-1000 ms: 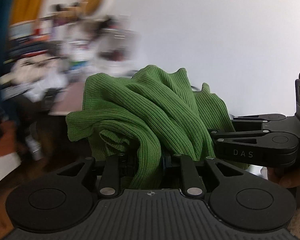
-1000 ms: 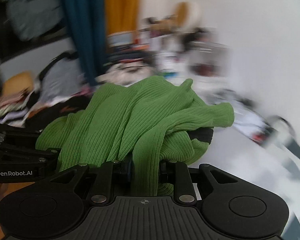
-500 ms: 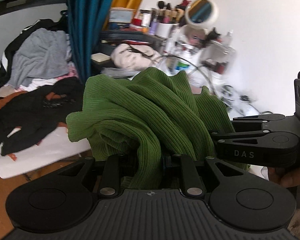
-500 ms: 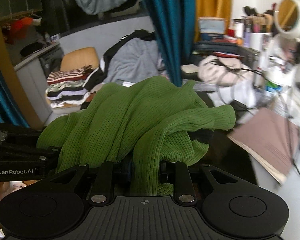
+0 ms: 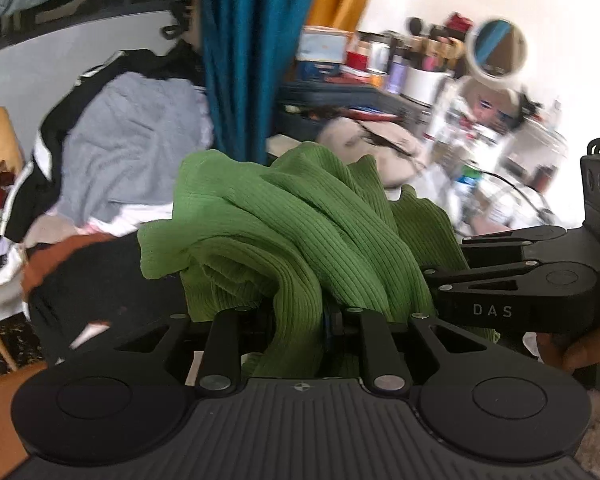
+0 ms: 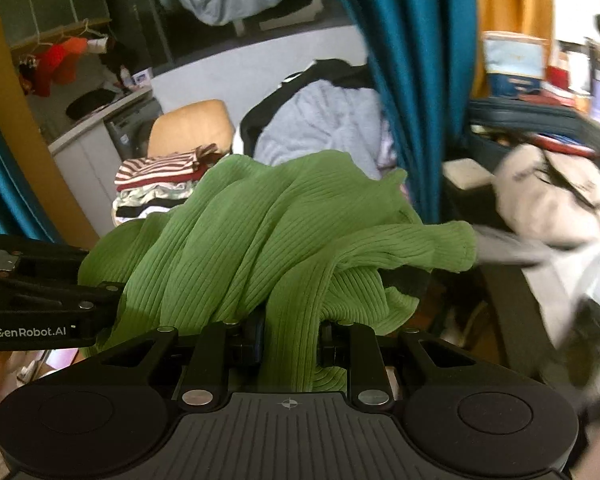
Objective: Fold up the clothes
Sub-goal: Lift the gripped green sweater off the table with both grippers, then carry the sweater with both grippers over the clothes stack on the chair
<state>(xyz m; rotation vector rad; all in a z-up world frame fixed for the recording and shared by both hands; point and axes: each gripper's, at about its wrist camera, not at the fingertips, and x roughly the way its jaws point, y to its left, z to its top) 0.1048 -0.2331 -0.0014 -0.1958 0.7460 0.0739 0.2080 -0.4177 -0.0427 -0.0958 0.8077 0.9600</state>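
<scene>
A green ribbed garment (image 5: 300, 232) hangs bunched in the air between both grippers. My left gripper (image 5: 300, 320) is shut on a thick fold of it, the cloth covering the fingertips. The right gripper (image 5: 432, 292) reaches in from the right edge of the left wrist view and bites the same bundle. In the right wrist view the green garment (image 6: 268, 240) fills the middle, with my right gripper (image 6: 290, 340) shut on a fold and the left gripper (image 6: 112, 296) entering from the left. One cuffed sleeve end (image 6: 448, 246) sticks out to the right.
A grey and black clothes pile (image 6: 320, 120) lies behind, with a folded stack of striped clothes (image 6: 160, 184) on a wooden chair (image 6: 192, 126). A teal curtain (image 6: 420, 60) hangs in the middle. A cluttered dresser with a round mirror (image 5: 496, 48) stands at the right.
Both grippers have swung leftwards together with the green garment held the same way. The background went from a white wall to the curtain, clothes pile and chair.
</scene>
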